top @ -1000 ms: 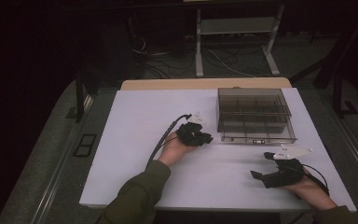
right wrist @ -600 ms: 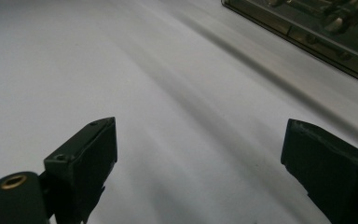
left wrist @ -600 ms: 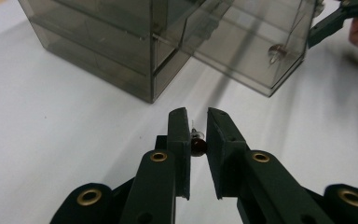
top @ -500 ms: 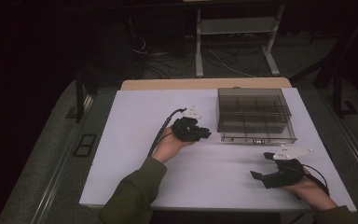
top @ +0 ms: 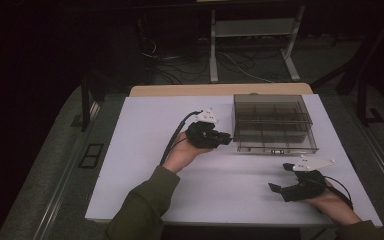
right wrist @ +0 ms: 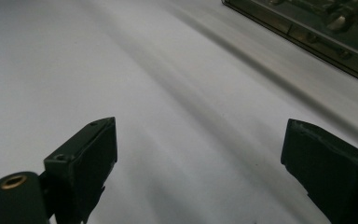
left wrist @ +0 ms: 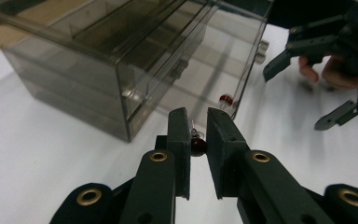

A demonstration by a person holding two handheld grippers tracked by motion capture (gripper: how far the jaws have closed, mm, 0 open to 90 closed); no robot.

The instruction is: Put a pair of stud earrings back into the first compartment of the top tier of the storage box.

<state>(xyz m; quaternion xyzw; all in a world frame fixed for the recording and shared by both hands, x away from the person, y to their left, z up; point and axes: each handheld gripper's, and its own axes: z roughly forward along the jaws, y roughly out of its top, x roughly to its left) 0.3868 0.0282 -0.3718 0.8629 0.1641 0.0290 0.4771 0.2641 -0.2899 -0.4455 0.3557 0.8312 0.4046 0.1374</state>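
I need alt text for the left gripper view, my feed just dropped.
The left claw is shut on a small dark red bead with a thin pin, held just in front of a smoky clear drawer box on the white table. A second red bead sits by the box's near corner, and the right claw hangs open at upper right.
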